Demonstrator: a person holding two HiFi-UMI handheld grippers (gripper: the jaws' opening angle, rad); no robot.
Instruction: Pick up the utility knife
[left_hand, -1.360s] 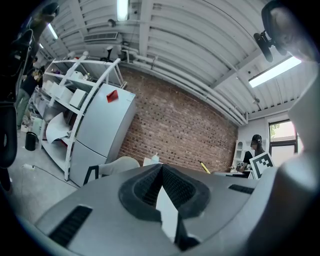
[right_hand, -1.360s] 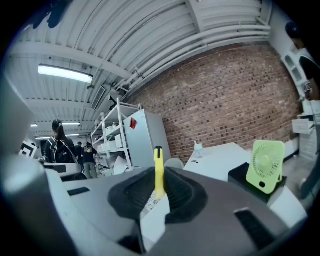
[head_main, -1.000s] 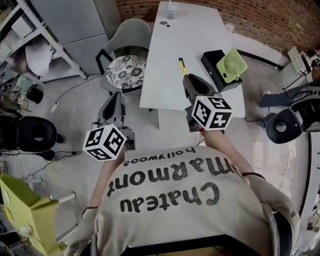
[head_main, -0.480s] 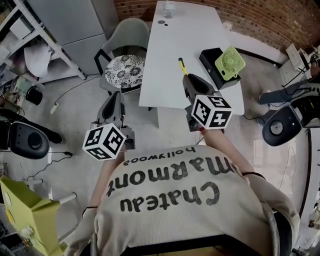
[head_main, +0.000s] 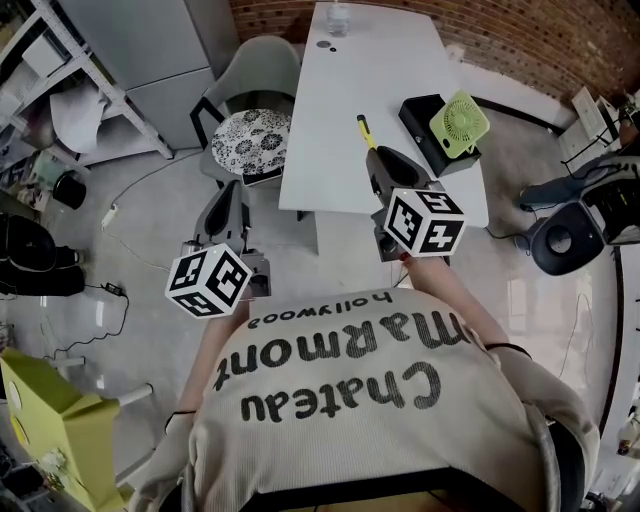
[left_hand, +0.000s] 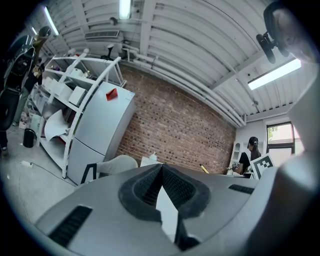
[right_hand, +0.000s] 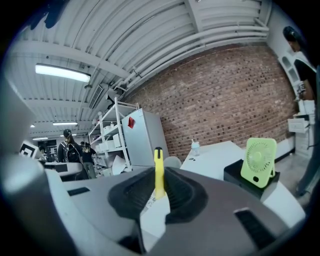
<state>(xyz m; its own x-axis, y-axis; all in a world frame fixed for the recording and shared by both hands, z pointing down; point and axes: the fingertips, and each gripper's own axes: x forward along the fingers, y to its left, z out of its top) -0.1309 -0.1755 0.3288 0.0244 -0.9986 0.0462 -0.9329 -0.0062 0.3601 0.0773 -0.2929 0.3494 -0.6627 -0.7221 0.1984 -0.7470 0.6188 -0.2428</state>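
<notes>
**A:** Where is the knife (right_hand: 159, 172)?

**B:** In the right gripper (right_hand: 160, 189). The pads are clamped on its lower part, and the rest of the yellow body pokes out past the tips. It hangs above the table (head_main: 340, 90), near the front edge.

**A:** What can go wrong?

**B:** I think the hold is shallow. With that much length out front, a jolt or a steeper tilt could turn the knife in the pads. It could also slide out and fall onto the table, or over the edge to the floor.

**A:** Is the blade out?

**B:** I cannot tell. It is too small in the head view.

**A:** Is anything close by?

**B:** The fan (head_main: 460, 125) stands on its black box (head_main: 425, 125), just to the right. A careless swing that way could knock the knife tip against them and loosen it.

**A:** And the left gripper (left_hand: 161, 167)?

**B:** Its jaws are together on nothing. It sits off the table's left side, by the chair (head_main: 255, 140), too far away to catch a slip.
</notes>
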